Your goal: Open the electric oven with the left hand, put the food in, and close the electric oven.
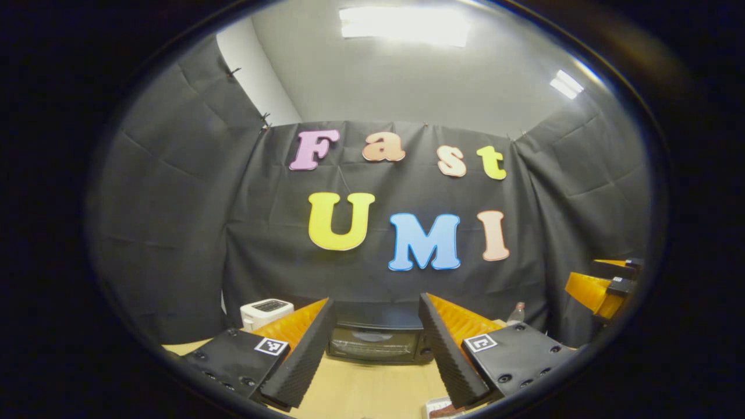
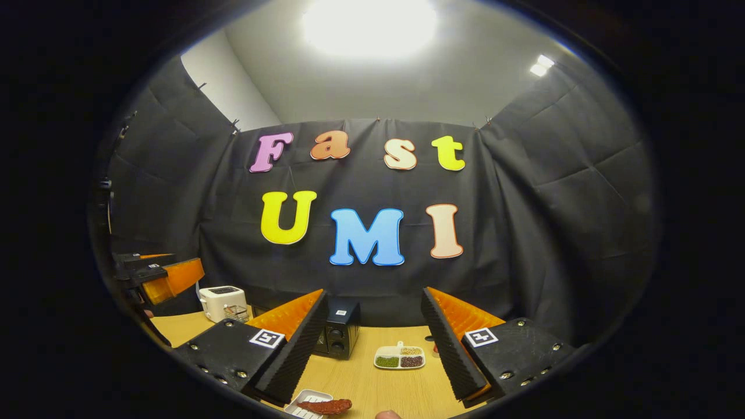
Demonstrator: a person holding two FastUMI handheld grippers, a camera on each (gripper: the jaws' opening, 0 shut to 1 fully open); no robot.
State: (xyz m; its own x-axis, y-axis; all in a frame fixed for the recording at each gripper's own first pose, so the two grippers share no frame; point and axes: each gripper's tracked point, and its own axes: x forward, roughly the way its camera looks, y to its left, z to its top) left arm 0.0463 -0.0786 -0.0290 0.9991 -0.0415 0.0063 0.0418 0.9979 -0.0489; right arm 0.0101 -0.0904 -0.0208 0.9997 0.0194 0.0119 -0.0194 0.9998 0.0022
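Observation:
The black electric oven [image 1: 375, 340] stands on the wooden table [image 1: 361, 390] straight ahead in the left gripper view, its glass door shut. My left gripper [image 1: 376, 308] is open and held short of it, with nothing between its fingers. In the right gripper view the oven [image 2: 340, 329] shows from its knob side. A reddish-brown piece of food [image 2: 327, 405] lies on a small white tray [image 2: 304, 402] near the front edge. My right gripper [image 2: 373, 294] hangs open and empty above and behind that tray. The left gripper [image 2: 166, 276] shows at that view's left edge.
A white toaster [image 1: 265, 311] stands left of the oven, also seen as the toaster [image 2: 221, 302] at the back left. A white divided dish [image 2: 400, 357] with beans and grains sits right of the oven. A small bottle [image 1: 515, 314] stands at the back right.

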